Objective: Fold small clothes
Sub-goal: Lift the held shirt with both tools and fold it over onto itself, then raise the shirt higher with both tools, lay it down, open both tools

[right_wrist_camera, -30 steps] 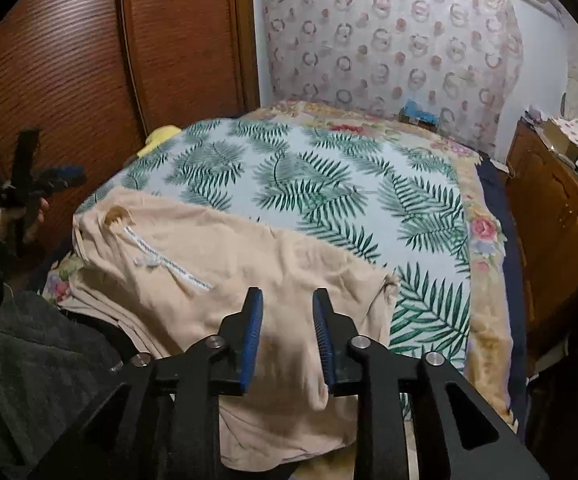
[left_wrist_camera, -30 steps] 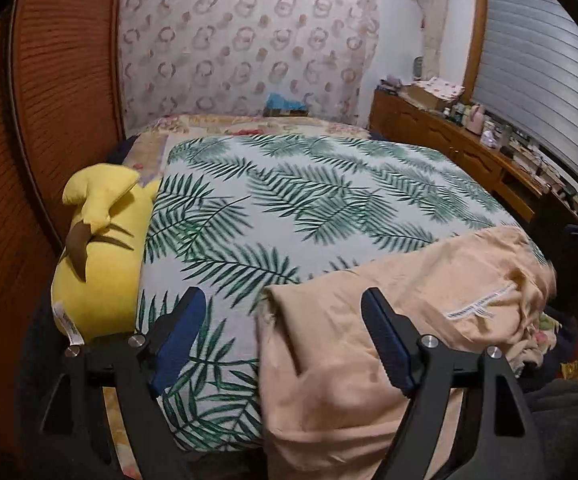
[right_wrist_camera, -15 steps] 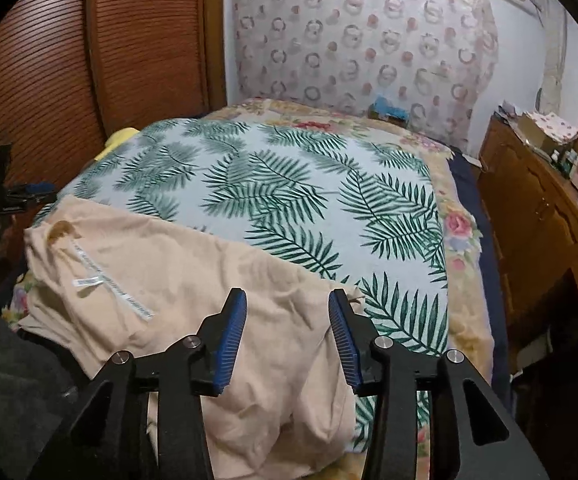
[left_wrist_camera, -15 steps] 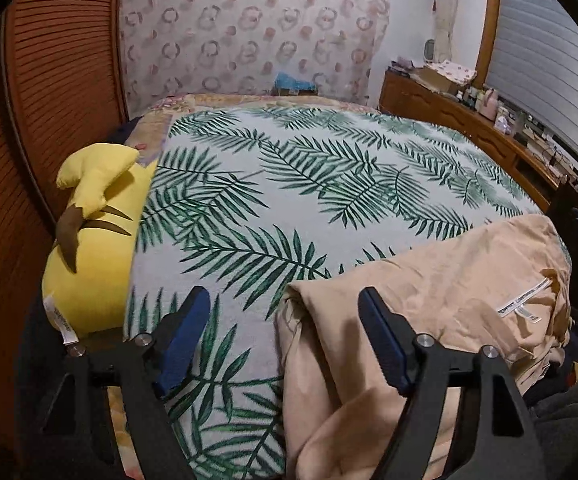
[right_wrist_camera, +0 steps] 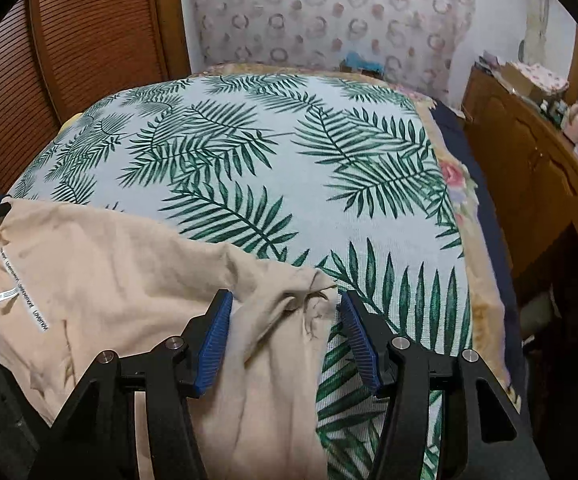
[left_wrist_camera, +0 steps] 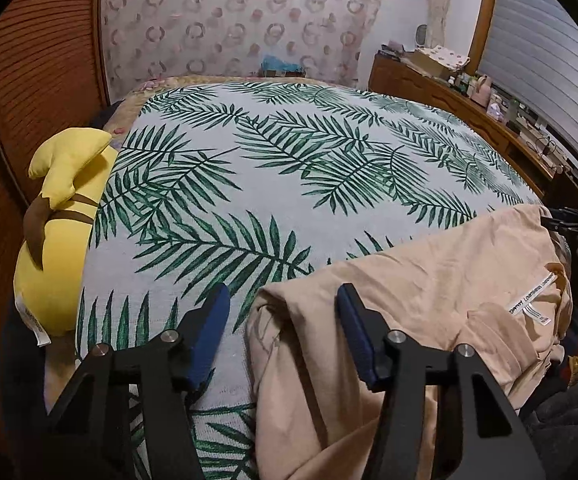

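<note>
Peach garment [left_wrist_camera: 429,292] lies across the bed's [left_wrist_camera: 289,184] near edge, long axis left–right. Left hand-held gripper [left_wrist_camera: 283,320], jaws apart and just closing, straddles its left corner; right hand-held gripper [right_wrist_camera: 285,320], apart and just opening, straddles the right corner.

A pale peach cotton garment [left_wrist_camera: 429,280] bears a white label strip with dark print [left_wrist_camera: 531,298]. It lies on a pale grey bedspread printed with dark green palm fronds [right_wrist_camera: 281,168], edged by a beige blanket border with pink flowers [right_wrist_camera: 455,176]. A bright yellow plush toy with brown markings [left_wrist_camera: 55,240] sits beside reddish-brown slatted wooden doors [right_wrist_camera: 89,40]. The curtain [left_wrist_camera: 229,20] looks off-white with pinkish rings, though blurred. Each black claw carries blue pads [right_wrist_camera: 213,340].
</note>
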### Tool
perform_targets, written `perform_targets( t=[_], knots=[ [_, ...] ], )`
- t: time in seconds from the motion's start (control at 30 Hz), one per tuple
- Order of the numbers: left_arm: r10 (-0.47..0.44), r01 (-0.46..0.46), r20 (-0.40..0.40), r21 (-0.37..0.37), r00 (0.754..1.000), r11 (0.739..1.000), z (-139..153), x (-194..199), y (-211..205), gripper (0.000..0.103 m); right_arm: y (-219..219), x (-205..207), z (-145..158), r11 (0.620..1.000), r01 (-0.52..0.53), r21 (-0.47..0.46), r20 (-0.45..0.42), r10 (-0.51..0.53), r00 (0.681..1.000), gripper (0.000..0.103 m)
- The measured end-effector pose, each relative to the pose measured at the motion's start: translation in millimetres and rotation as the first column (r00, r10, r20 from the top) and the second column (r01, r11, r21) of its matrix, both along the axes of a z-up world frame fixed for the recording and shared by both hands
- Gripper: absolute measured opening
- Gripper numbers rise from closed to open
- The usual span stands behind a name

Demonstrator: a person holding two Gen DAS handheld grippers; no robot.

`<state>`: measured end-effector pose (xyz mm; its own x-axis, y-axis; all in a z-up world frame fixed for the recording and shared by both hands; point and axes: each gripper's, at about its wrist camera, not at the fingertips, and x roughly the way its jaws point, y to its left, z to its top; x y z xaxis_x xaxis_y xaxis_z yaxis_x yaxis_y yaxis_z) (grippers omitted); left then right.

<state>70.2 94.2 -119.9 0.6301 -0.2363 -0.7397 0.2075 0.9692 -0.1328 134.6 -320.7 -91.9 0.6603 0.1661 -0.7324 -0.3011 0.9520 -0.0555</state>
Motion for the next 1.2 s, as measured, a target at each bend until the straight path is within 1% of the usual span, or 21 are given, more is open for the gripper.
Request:
perform_targets(
  t=[0.03,0.07,0.1,0.13,0.17,0.23,0.3,0.33,0.37,0.4,0.43,0.47,0.5,0.57,0.63,0.7,0.83,0.93,1.07,1.13,1.2],
  knots=[
    [-0.002,0.002,0.002,0.006,1.000,1.000,0.0,0.2,-1.3,0.056,-0.1,0.5,-0.5,1.000,0.003,-0.004,0.002,-0.003,1.000,0.068],
    [-0.006,0.006,0.003,0.007,1.000,1.000,-0.2,0.2,-2.0,0.052,-0.4,1.9,-1.2,1.000,0.002,-0.001,0.004,-0.002,1.000,0.070],
    [-0.012,0.012,0.004,0.006,1.000,1.000,-0.1,0.1,-2.9,0.049,-0.5,2.5,-0.6,1.000,0.002,0.007,0.004,-0.002,1.000,0.070],
    [-0.020,0.020,0.005,0.003,1.000,1.000,0.5,-0.3,-4.5,0.043,-0.2,2.6,-0.8,1.000,0.003,0.010,0.004,-0.003,1.000,0.070],
    [-0.029,0.029,0.005,0.003,1.000,1.000,0.7,-1.0,-6.1,0.038,-0.3,3.0,-2.7,1.000,0.002,0.011,0.005,-0.002,1.000,0.070],
    [-0.039,0.039,0.007,0.007,0.999,0.999,1.0,-1.9,-9.4,0.034,1.7,-0.1,-4.4,1.000,-0.018,0.007,0.001,0.018,1.000,0.070],
    [-0.045,0.045,0.007,0.001,0.999,0.999,1.3,-2.4,-10.8,0.028,5.3,-2.0,-5.4,0.999,-0.044,0.009,-0.002,0.044,0.999,0.068],
    [-0.048,0.048,0.007,-0.005,0.999,0.999,1.5,-2.7,-11.4,0.024,6.7,-2.9,-6.7,0.999,-0.052,0.007,0.001,0.052,0.999,0.065],
    [-0.051,0.051,0.005,-0.010,0.999,0.999,1.6,-3.3,-12.5,0.021,8.9,-4.2,-6.9,0.998,-0.066,0.009,0.001,0.066,0.998,0.057],
    [-0.047,0.047,0.004,-0.014,0.999,0.999,1.6,-3.3,-12.9,0.020,11.1,-5.9,-6.2,0.996,-0.086,0.015,-0.003,0.086,0.996,0.045],
    [-0.027,0.027,0.001,-0.018,1.000,0.999,2.2,-3.7,-12.4,0.017,13.5,-7.8,-5.7,0.995,-0.101,0.021,-0.008,0.101,0.995,0.031],
    [-0.023,0.023,-0.001,-0.027,1.000,0.999,3.4,-4.7,-12.8,0.015,15.3,-9.2,-5.3,0.993,-0.115,0.027,-0.015,0.115,0.993,0.024],
    [-0.026,0.026,0.010,-0.032,1.000,0.999,5.7,-7.3,-13.9,0.015,17.3,-11.0,-5.3,0.991,-0.132,0.032,-0.023,0.132,0.991,0.012],
    [-0.029,0.030,0.041,-0.047,0.999,0.998,12.6,-14.9,-14.5,0.014,20.3,-16.2,-4.8,0.989,-0.146,0.028,-0.017,0.147,0.989,0.010],
    [-0.028,0.034,0.075,-0.082,0.997,0.996,23.2,-25.1,-13.1,0.014,19.8,-24.2,-2.7,0.985,-0.160,0.057,-0.011,0.161,0.987,0.009],
    [-0.021,0.032,0.114,-0.101,0.993,0.994,35.5,-37.9,-11.6,0.014,18.0,-34.8,3.4,0.983,-0.164,0.084,0.012,0.163,0.986,0.009],
    [-0.010,0.033,0.196,-0.115,0.981,0.993,62.0,-66.1,-9.3,0.013,12.6,-63.8,30.3,0.981,-0.173,0.087,0.079,0.167,0.983,0.008],
    [0.002,0.039,0.257,-0.152,0.967,0.988,84.5,-87.3,-4.1,0.013,6.5,-89.9,56.7,0.981,-0.175,0.080,0.140,0.163,0.977,0.008],
    [0.010,0.062,0.344,-0.197,0.939,0.978,120.5,-112.3,1.3,0.013,-5.3,-127.4,95.2,0.981,-0.175,0.083,0.224,0.152,0.963,0.008],
    [0.014,0.074,0.403,-0.202,0.915,0.977,142.6,-124.7,1.2,0.013,-11.3,-145.1,114.3,0.981,-0.176,0.086,0.269,0.147,0.952,0.008],
    [0.018,0.085,0.451,-0.208,0.892,0.974,160.7,-132.9,2.9,0.013,-18.5,-162.9,136.8,0.980,-0.176,0.090,0.331,0.137,0.934,0.008]
  ],
)
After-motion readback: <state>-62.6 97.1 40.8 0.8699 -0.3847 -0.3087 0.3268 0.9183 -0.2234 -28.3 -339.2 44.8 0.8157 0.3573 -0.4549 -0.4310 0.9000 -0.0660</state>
